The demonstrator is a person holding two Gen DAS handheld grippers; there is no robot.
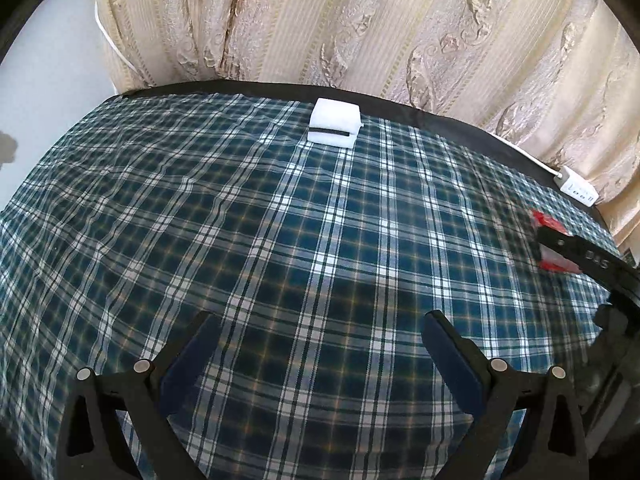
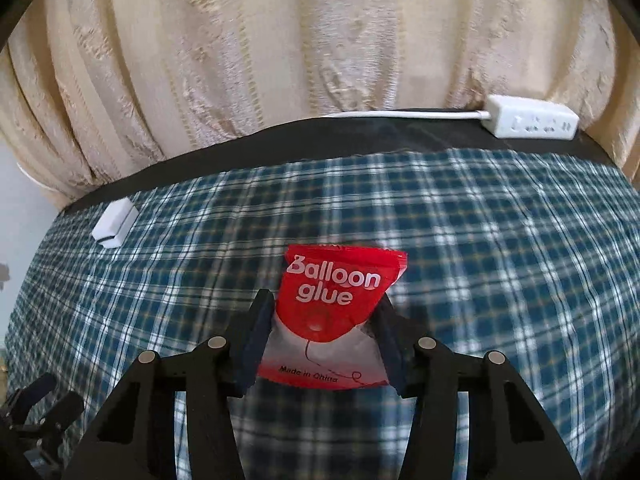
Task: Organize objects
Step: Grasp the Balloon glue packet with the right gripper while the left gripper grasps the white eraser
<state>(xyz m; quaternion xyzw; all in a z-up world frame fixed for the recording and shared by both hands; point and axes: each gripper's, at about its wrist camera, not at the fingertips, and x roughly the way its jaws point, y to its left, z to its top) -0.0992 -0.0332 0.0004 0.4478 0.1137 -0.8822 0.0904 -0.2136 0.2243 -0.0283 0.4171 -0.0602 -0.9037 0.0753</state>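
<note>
The red packet (image 2: 332,312) printed "Balloon glue" sits between the pads of my right tongs (image 2: 326,320), and both pads press against its sides: the left pad against its left edge, the right pad against its right edge, where the film creases. Its lower part is clear, with a red band reading "Made in China" at the near end. The packet lies over the checked cloth (image 2: 500,260), roughly mid-way across the surface and toward its right side; I cannot tell whether it rests on the cloth or is lifted off it. From my left wrist view the same packet shows as a red sliver at the far right, with a black finger (image 1: 576,250) of the right tongs across it.

My left tongs (image 1: 320,344) stand spread wide over bare cloth on the near side, nothing between their pads.

Further out, a small white block with a dark slot (image 1: 334,128) sits at the far edge of the cloth, left of the packet and well apart from it. A white power strip (image 2: 532,116) lies on the dark border (image 2: 280,140) of the surface at the far right, its cable running left along the edge. A cream patterned curtain (image 2: 280,60) hangs behind everything.
</note>
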